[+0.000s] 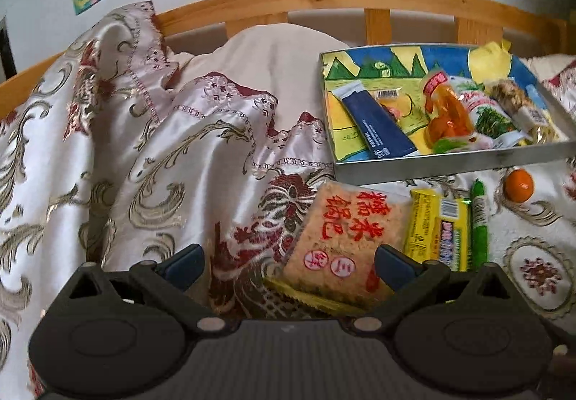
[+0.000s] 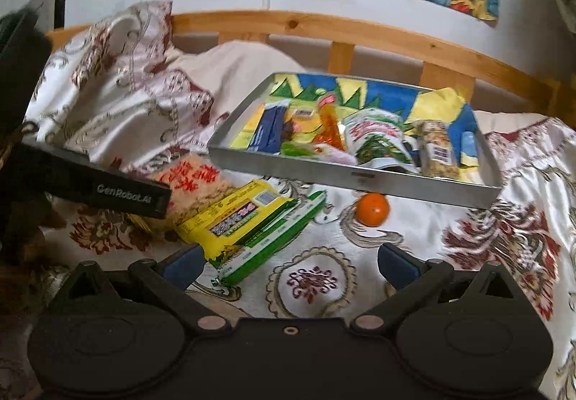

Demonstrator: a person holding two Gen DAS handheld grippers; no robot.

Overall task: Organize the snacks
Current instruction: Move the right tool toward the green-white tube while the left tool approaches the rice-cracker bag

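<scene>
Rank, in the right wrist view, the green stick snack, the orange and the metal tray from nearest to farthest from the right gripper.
1. Green stick snack: lower left, its end close beside the right gripper's left finger.
2. Orange: farther ahead on the cloth, slightly right of centre, in front of the tray wall.
3. Metal tray: behind the orange, farthest.

Bedspread (image 1: 187,155): white satin, maroon and gold scrollwork. Tray (image 1: 450,162): grey rim, blue-yellow-green painted liner. Rice cracker pack (image 1: 342,238): beige, red characters. Tangerine (image 2: 372,209): orange
</scene>
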